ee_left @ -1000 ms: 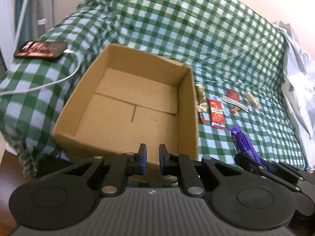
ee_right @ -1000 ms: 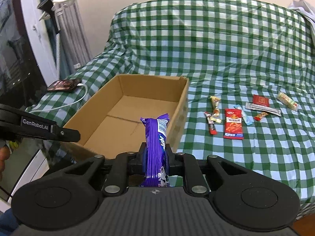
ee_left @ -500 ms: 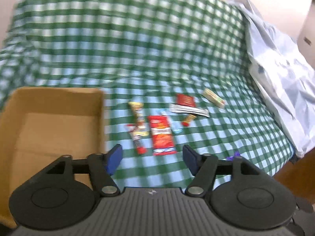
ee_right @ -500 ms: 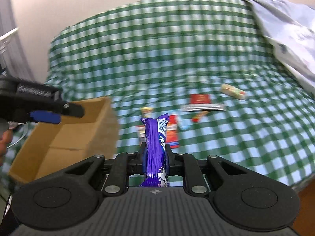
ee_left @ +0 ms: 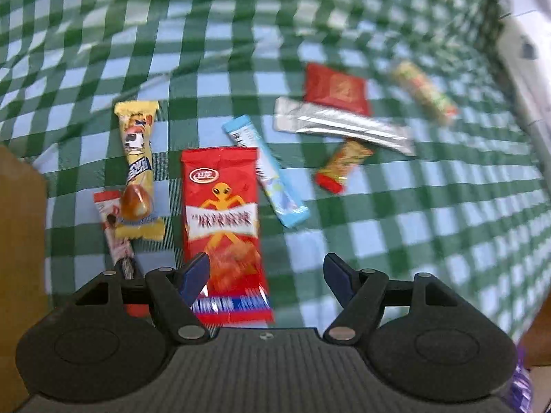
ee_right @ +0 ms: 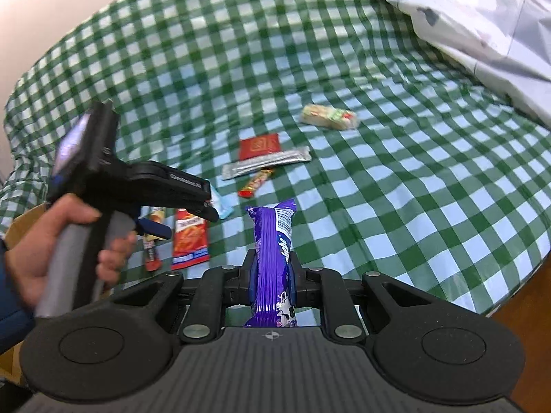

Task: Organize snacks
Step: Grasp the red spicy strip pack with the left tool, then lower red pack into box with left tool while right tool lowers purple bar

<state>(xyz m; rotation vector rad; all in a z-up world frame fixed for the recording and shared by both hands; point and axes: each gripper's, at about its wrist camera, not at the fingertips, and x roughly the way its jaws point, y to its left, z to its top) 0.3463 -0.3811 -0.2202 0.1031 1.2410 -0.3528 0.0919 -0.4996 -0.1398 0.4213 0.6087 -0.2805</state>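
My left gripper (ee_left: 267, 272) is open and hangs over the lower part of a red snack packet (ee_left: 222, 220), which lies between its fingers without touching the pads. Beside that packet lie a yellow bar (ee_left: 137, 168), a thin red stick (ee_left: 115, 237), a light blue stick (ee_left: 265, 168), a silver pouch (ee_left: 341, 125), a small red sachet (ee_left: 335, 89), a small orange candy (ee_left: 341, 168) and a pale wafer (ee_left: 423, 91). My right gripper (ee_right: 272, 268) is shut on a purple wrapped bar (ee_right: 273, 241) held upright. The left gripper (ee_right: 179, 220) shows in the right wrist view, held by a hand (ee_right: 69, 241).
A green checked cloth (ee_right: 396, 189) covers the sofa. The cardboard box (ee_left: 20, 241) edge sits at the far left. A pale crumpled sheet (ee_right: 482, 17) lies at the upper right. Wooden floor (ee_right: 523, 303) shows past the cloth's right edge.
My left gripper opened, swung right from over the box and dropped low over the snacks. My right gripper also swung right, still holding the purple bar.
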